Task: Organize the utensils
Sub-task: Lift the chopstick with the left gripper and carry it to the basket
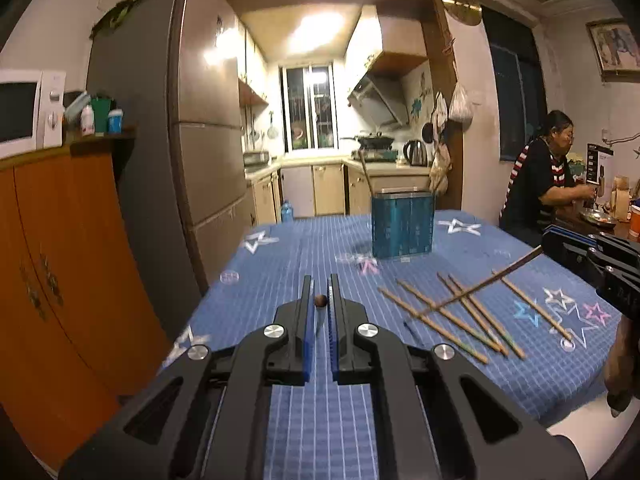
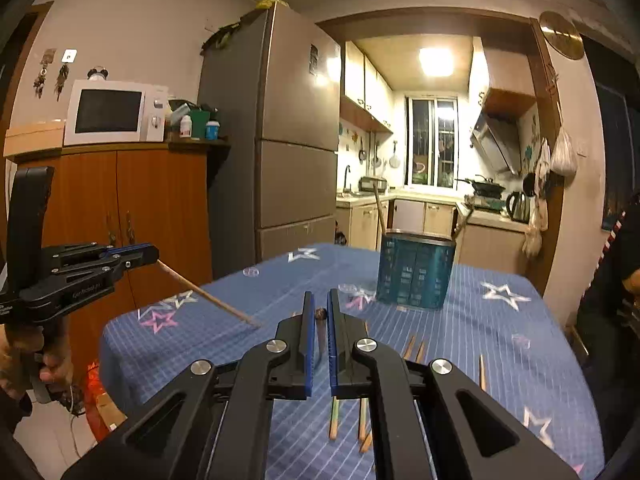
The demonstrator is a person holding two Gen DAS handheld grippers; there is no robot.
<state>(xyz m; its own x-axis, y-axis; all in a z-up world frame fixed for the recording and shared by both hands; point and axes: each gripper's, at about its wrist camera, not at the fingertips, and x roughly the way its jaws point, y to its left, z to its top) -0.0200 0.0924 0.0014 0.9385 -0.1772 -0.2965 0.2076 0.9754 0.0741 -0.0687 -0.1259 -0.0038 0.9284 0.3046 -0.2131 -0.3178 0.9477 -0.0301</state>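
Observation:
My left gripper (image 1: 320, 300) is shut on a wooden chopstick, seen end-on between the fingers; in the right wrist view that chopstick (image 2: 208, 295) slants down from the left gripper (image 2: 154, 256) to the tablecloth. My right gripper (image 2: 319, 312) is shut on another chopstick, also seen end-on; in the left wrist view this chopstick (image 1: 488, 282) slants from the right gripper (image 1: 544, 246) down onto the pile. Several loose chopsticks (image 1: 452, 316) lie on the blue tablecloth. A teal utensil holder (image 1: 402, 224) stands mid-table with one chopstick (image 1: 366, 174) in it.
The table has a blue star-patterned cloth (image 1: 304, 256). An orange cabinet (image 1: 60, 264) with a microwave (image 1: 24, 112) and a grey fridge (image 1: 200, 128) stand to the left. A seated person (image 1: 548, 168) is at the far right. A water bottle (image 1: 287, 211) sits beyond the table.

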